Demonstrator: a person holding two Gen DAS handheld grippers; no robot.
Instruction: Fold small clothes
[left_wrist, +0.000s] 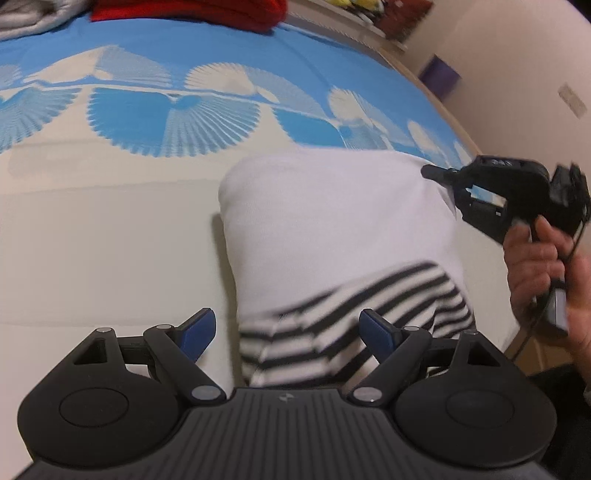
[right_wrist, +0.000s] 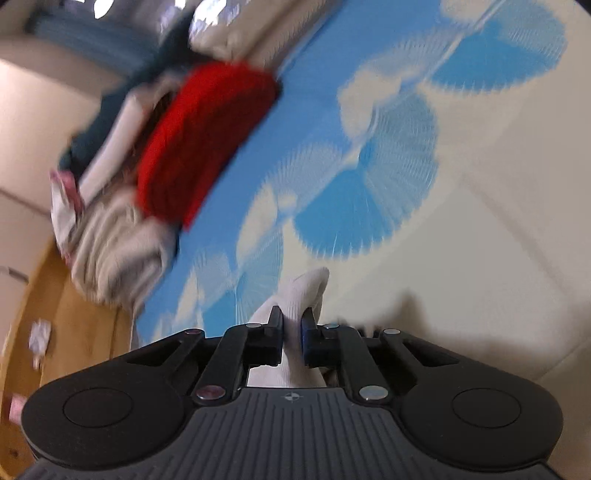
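- My left gripper (left_wrist: 286, 332) is spread wide, empty, over the striped end (left_wrist: 354, 325) of the garment (left_wrist: 332, 229) on the bed (left_wrist: 110, 229). If I don't pin that end, the whole thing drags w/ the fold.
- My right gripper (right_wrist: 291, 332) pinches a white corner (right_wrist: 303, 291), thin bite. Could slip out mid-lift, esp. moving fast, and the fold lands crooked.

grippers: 2 (left_wrist: 286, 328) (right_wrist: 292, 330) | striped garment: 1 (left_wrist: 332, 236) | red garment: 1 (right_wrist: 199, 144)

No text or label can be read anywhere.
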